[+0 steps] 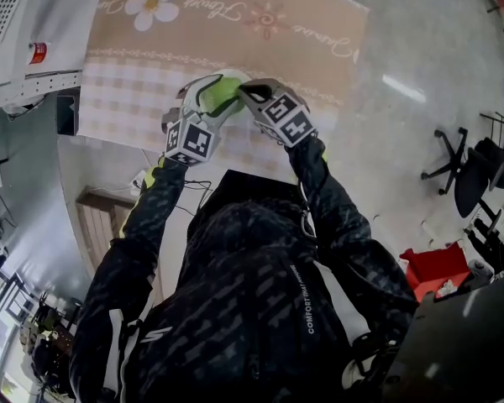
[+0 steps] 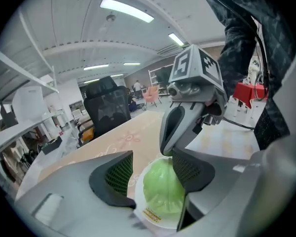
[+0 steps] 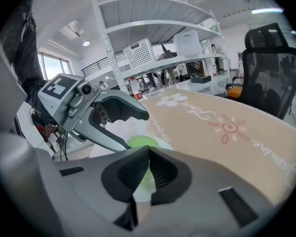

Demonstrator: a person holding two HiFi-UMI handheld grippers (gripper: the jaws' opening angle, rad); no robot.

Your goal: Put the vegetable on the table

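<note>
Green cabbage: sealed in white wrap, held up over the near end of the tabletop — not set down yet, as far as I can judge.
Left tool: jaws set wide, pads against both sides of the wrapped head, so it's probably carrying the weight.
Right tool: jaws nearly together, pinching the wrap's edge — looks like steadying, or a handover.
Why both: round head, slick wrap; my guess is two grips stop it slipping out.

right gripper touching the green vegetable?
Touching. Right gripper view: right gripper has its jaws clamped on the green vegetable.
</note>
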